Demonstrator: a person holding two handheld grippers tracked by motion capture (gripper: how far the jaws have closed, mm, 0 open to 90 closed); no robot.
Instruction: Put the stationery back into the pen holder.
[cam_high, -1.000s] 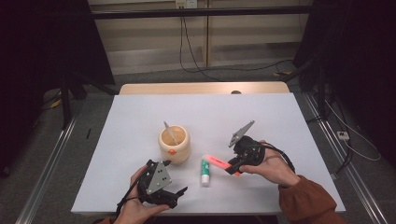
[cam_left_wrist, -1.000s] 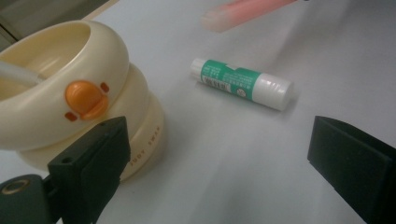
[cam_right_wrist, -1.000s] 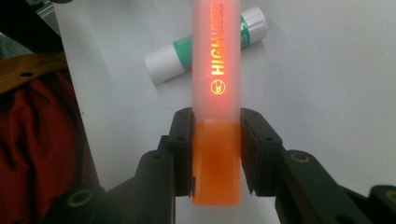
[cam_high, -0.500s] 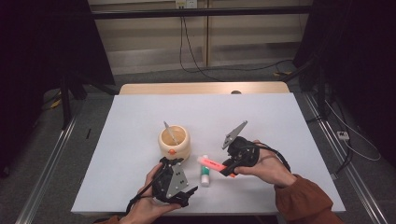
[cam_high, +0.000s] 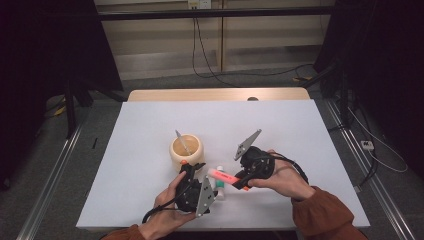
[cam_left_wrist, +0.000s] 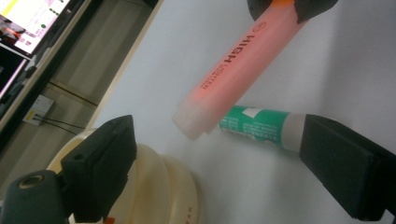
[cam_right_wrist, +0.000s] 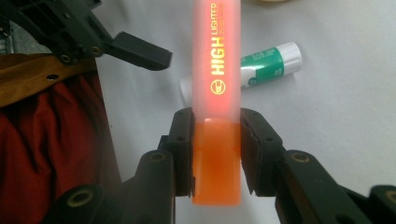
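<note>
Highlighter (cam_right_wrist: 217, 70) betw. right tongs (cam_right_wrist: 217, 154)

Highlighter (cam_high: 223, 176) above glue stick (cam_high: 219, 189), right of cup (cam_high: 186, 150)

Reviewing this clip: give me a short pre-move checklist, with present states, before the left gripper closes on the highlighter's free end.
1. Right gripper clamps the highlighter at its orange end: ok.
2. Left gripper jaws stand wide though they have just been closing a little, with nothing pressed between the pads: ok.
3. Highlighter's pale free end lies squarely between the left jaws: not ok, it sits ahead of them in the left gripper view.
4. Glue stick clear of the closing path: not ok, one jaw is right beside it.
5. Wooden pot stands upright, a thin stick in it: ok.
</note>
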